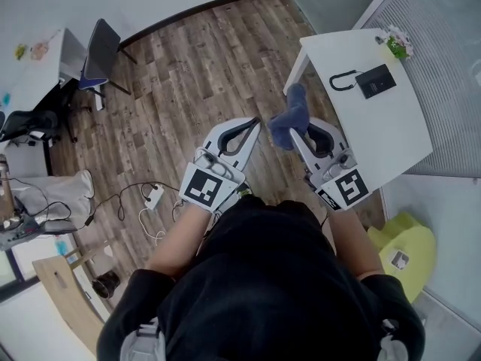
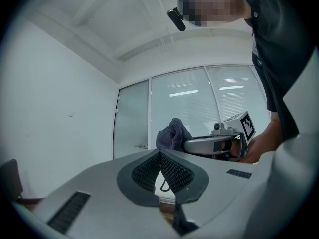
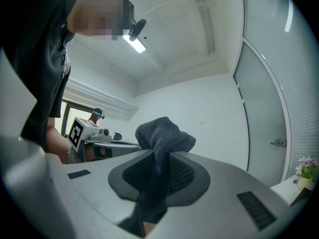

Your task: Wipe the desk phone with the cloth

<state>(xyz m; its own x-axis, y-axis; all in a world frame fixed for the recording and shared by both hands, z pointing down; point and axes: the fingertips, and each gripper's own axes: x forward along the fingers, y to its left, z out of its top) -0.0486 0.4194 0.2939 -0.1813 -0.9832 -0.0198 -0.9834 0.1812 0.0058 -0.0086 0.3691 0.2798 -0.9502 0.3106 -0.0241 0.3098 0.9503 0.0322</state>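
Observation:
A dark blue cloth [image 1: 290, 116] is pinched in my right gripper [image 1: 294, 135], held in the air over the wood floor, left of the white desk [image 1: 398, 138]. In the right gripper view the cloth [image 3: 160, 133] bunches above the shut jaws and hangs down between them. The black desk phone [image 1: 373, 80] with its curled cord lies at the far end of the desk. My left gripper [image 1: 256, 123] is level with the right one, jaws shut with nothing between them. In the left gripper view the cloth [image 2: 172, 134] and the right gripper [image 2: 185, 146] show ahead.
A small flower pot [image 1: 397, 43] stands at the desk's far corner. An office chair [image 1: 100, 59] and another white table [image 1: 37, 74] are at the far left. A power strip with cables [image 1: 152, 196] lies on the floor. A yellow-green object [image 1: 406, 247] sits at the right.

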